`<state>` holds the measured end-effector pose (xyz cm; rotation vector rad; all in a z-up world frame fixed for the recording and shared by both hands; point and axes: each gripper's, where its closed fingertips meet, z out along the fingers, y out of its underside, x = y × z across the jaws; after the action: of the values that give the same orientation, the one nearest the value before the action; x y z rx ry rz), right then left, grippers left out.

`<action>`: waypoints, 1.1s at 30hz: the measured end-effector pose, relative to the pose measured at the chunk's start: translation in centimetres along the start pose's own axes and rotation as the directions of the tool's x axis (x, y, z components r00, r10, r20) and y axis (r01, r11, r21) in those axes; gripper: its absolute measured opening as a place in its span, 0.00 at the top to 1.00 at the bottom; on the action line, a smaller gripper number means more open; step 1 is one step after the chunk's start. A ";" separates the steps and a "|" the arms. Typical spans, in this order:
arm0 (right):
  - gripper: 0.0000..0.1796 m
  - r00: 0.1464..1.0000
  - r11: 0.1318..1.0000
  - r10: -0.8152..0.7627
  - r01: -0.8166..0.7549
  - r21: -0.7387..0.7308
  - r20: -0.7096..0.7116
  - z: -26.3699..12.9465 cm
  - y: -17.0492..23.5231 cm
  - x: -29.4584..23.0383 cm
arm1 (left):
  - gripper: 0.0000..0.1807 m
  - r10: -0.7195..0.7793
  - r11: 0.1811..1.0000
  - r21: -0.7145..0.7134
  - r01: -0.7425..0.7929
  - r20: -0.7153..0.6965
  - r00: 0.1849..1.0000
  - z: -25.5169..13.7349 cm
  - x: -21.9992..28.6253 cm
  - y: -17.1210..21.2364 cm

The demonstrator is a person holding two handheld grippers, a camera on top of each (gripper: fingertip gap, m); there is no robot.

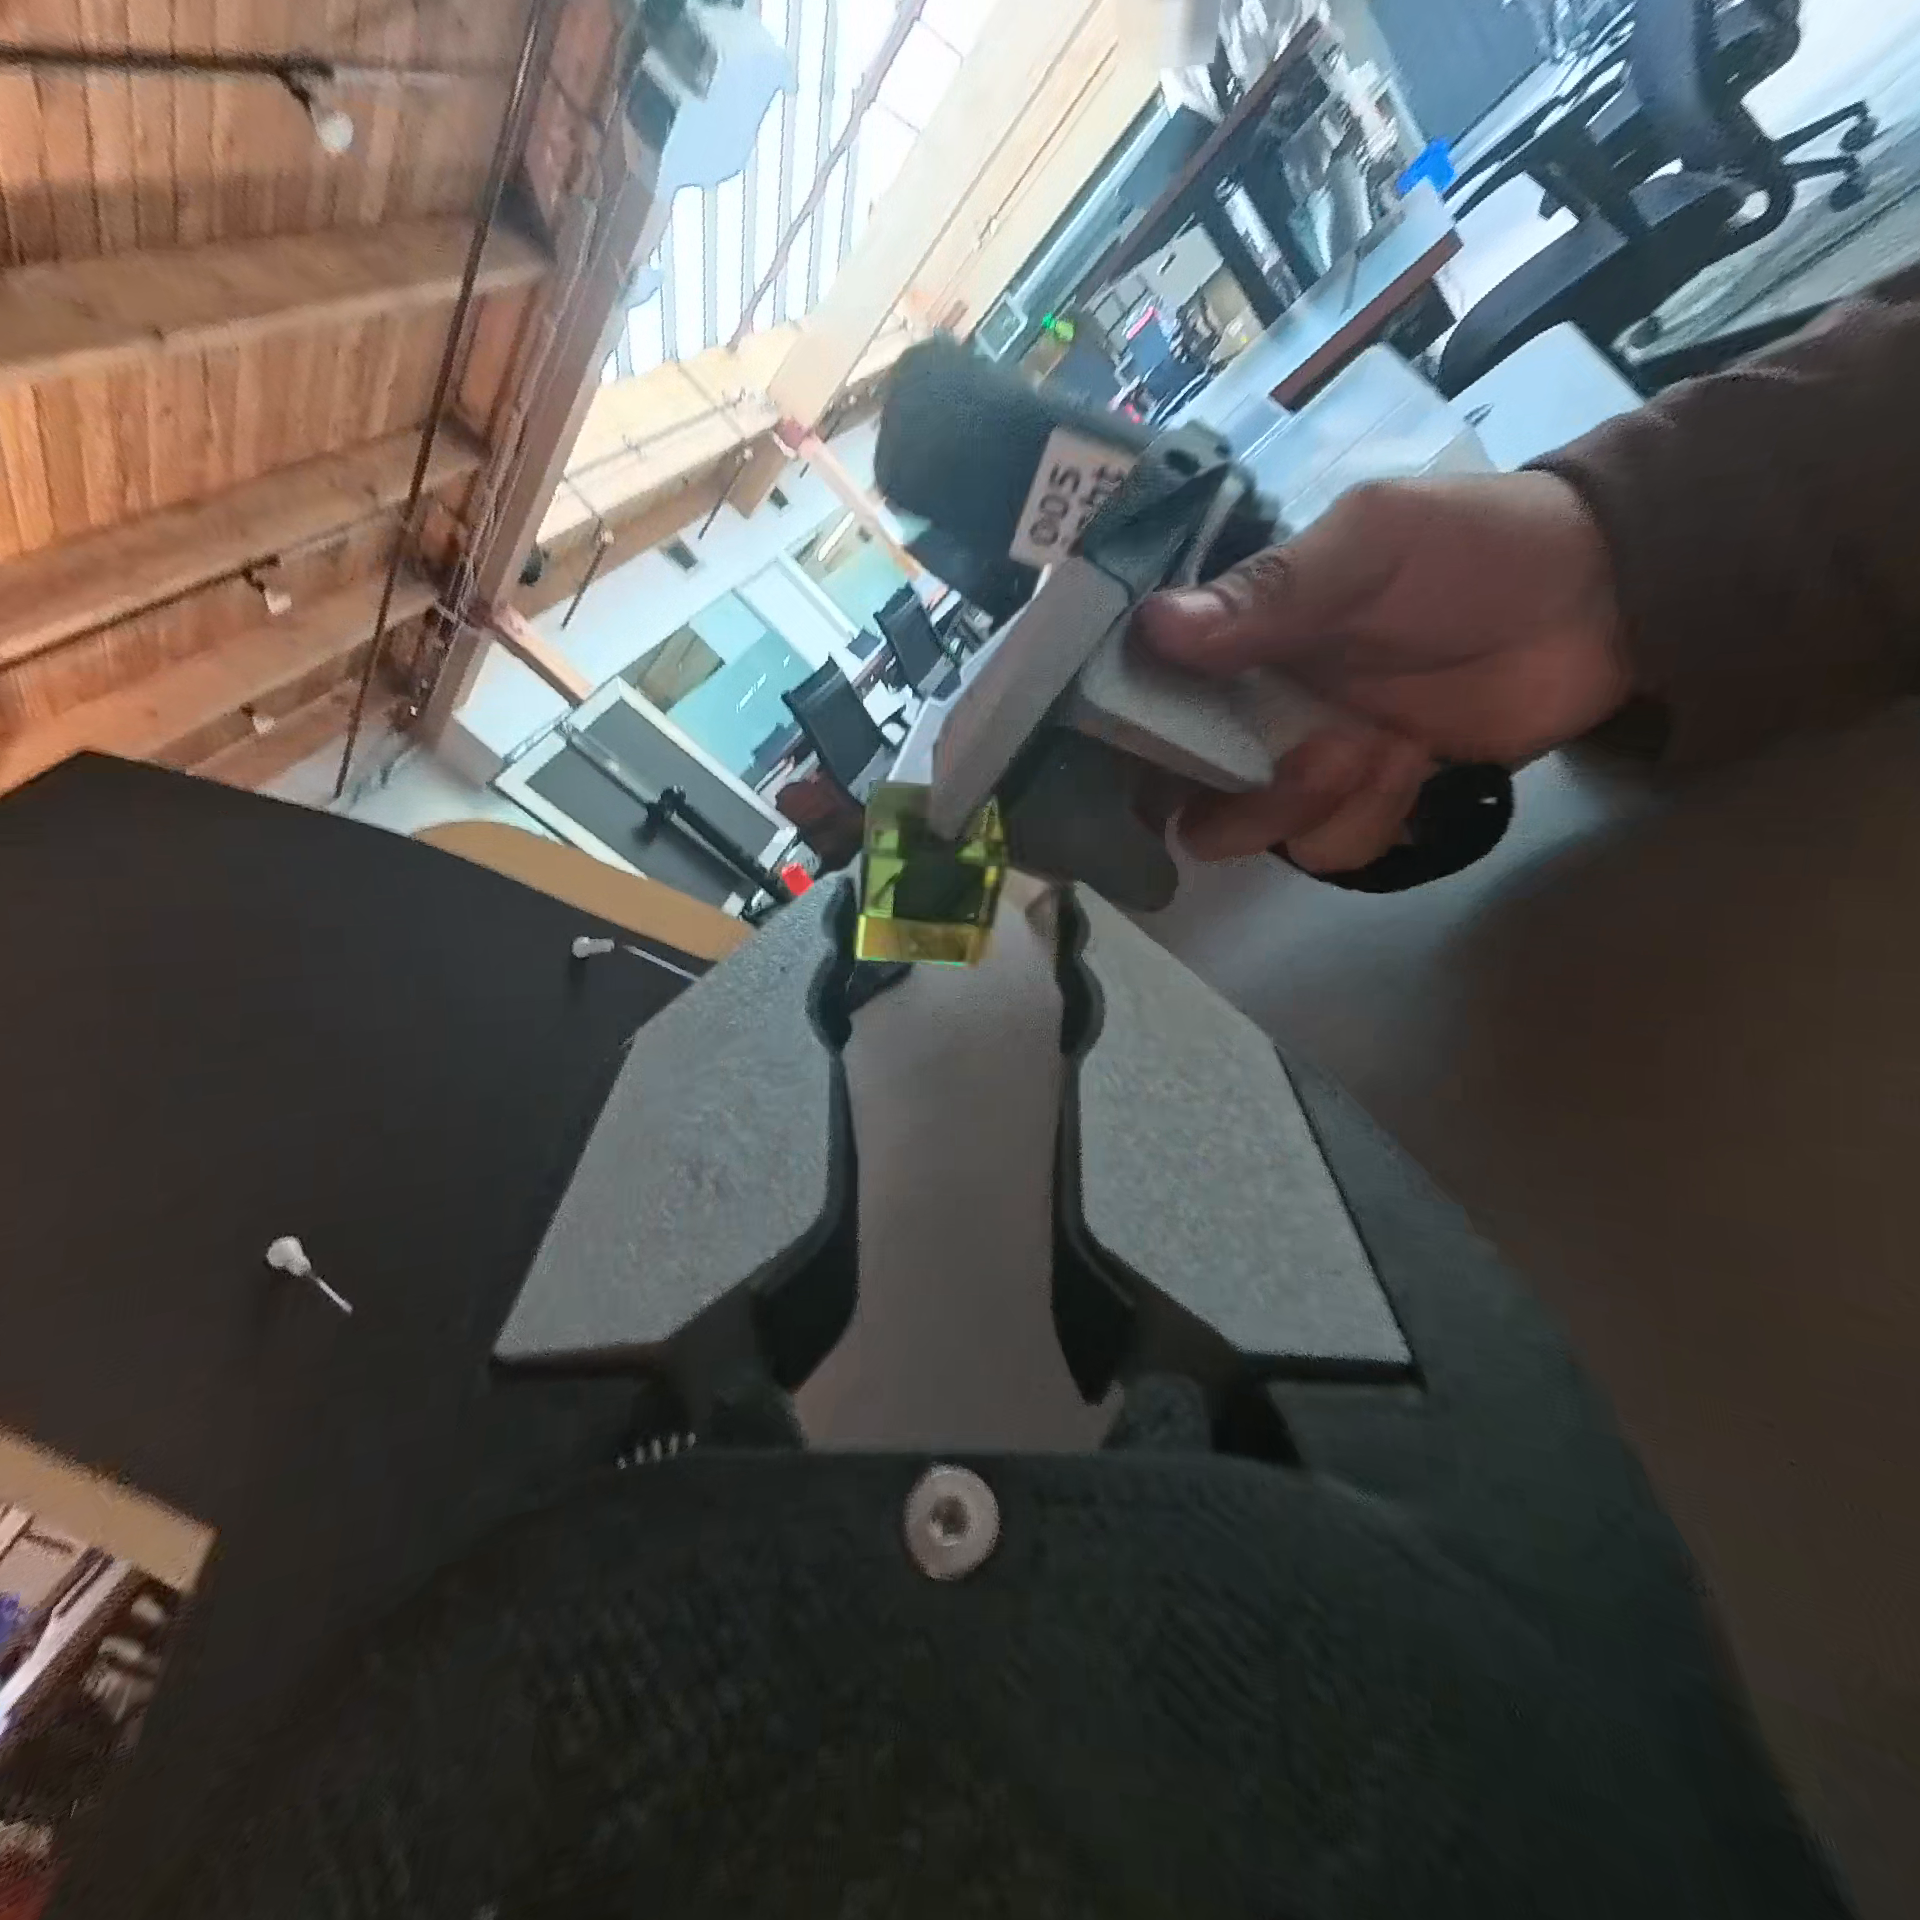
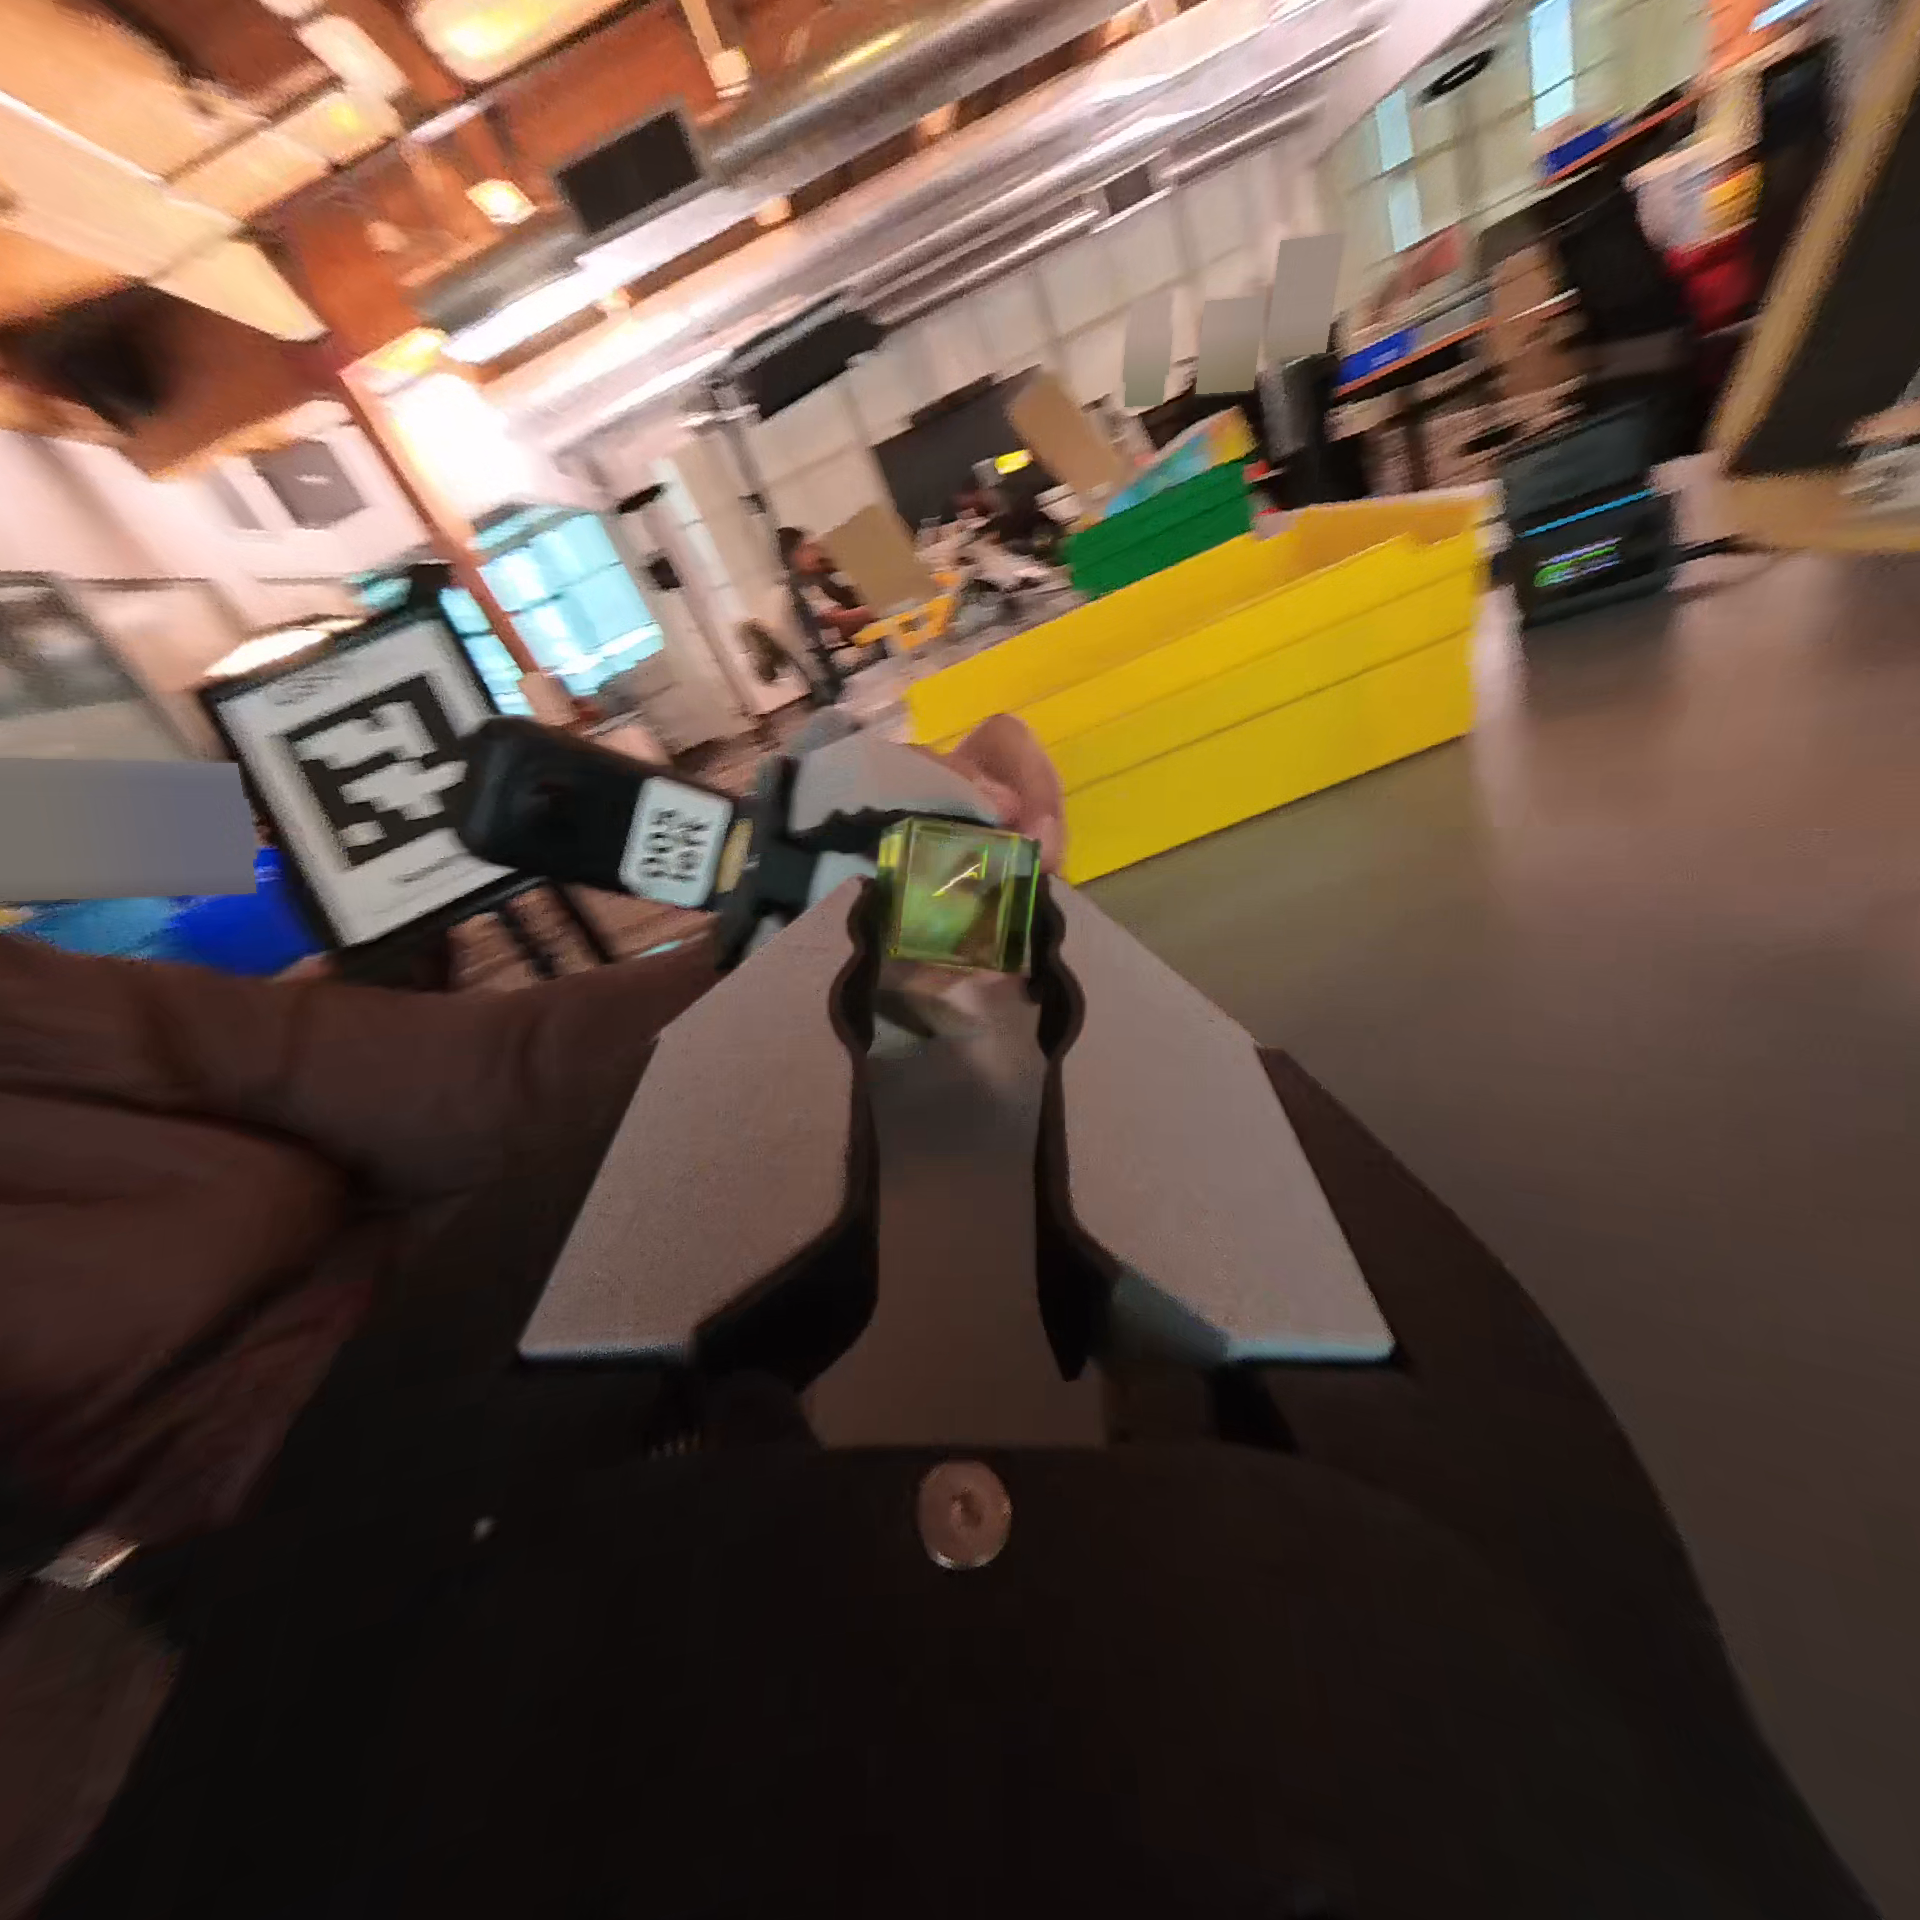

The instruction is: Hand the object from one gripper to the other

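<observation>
**Cube between two grippers, mid-air**

We hold a clear green cube (image 2: 958, 894) at the tips of our right gripper (image 2: 954, 914). In the right wrist view its fingers (image 2: 758, 1132) press on the cube's two sides, so we read that tool as clamped on it. The cube sits far out at the tips rather than deep in the jaws — a grip that leaves most of its body free for the other tool to take.

From the left wrist view, the cube (image 1: 930, 883) hangs just past the tips of our left gripper (image 1: 951, 935), whose jaws stand apart with a plain gap between them. The cube lies toward the left finger (image 1: 717, 1143) of that pair, not centred; whether it touches that fingertip we cannot tell. The right gripper (image 1: 966, 800) comes down on the cube from above at a slant, a bare hand (image 1: 1382, 675) on its handle, so the two tools meet the cube crosswise and do not block each other.

We judge the handover not yet made: the left jaws have still to come round the cube and close. Beyond the cube, in the right wrist view, a yellow bin (image 2: 1226, 665) rests on the grey table (image 2: 1610, 935) — well apart.
</observation>
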<state>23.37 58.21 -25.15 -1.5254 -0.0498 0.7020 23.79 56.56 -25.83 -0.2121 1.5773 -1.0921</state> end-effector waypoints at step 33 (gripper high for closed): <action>0.78 0.948 0.968 0.214 -0.238 0.075 0.235 -0.3 -1.1 -1.6 | 0.87 0.080 0.989 0.118 -0.086 0.053 0.995 -1.0 -1.1 -2.1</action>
<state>22.60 57.34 -23.55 -1.3591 -0.0087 1.0452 22.50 56.64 -23.66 -0.0906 1.4599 -1.1049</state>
